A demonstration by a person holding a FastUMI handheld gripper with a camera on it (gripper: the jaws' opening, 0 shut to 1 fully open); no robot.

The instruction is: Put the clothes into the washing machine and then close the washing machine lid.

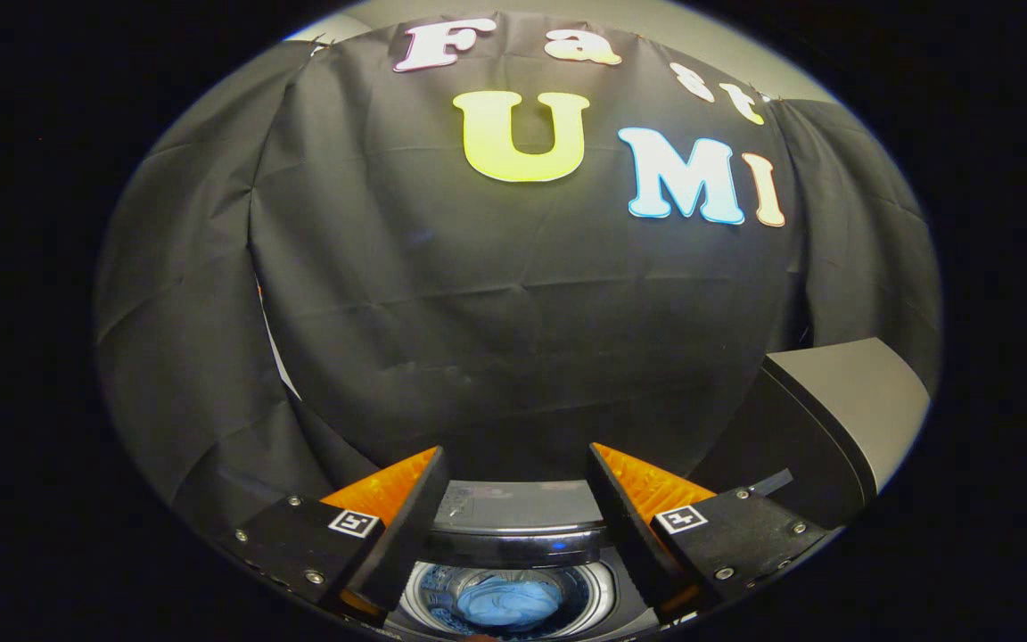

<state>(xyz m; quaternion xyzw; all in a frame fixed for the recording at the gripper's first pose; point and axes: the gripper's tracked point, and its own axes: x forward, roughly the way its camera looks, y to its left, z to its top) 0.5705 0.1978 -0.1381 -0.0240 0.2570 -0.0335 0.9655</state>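
Observation:
The washing machine (513,517) stands low ahead of me, its grey back panel showing between my fingers. Its round drum opening (506,599) lies just below and between the fingers, and a light blue garment (506,603) rests inside the drum. My gripper (513,459) hovers above the machine, open, with nothing between its fingers. A dark, grey-edged panel (825,419), which looks like the raised lid, stands tilted up beyond the right finger.
The booth's black cloth wall (513,312) hangs close behind the machine and wraps round both sides. A pale wall strip (273,348) shows through a gap in the cloth beyond the left finger.

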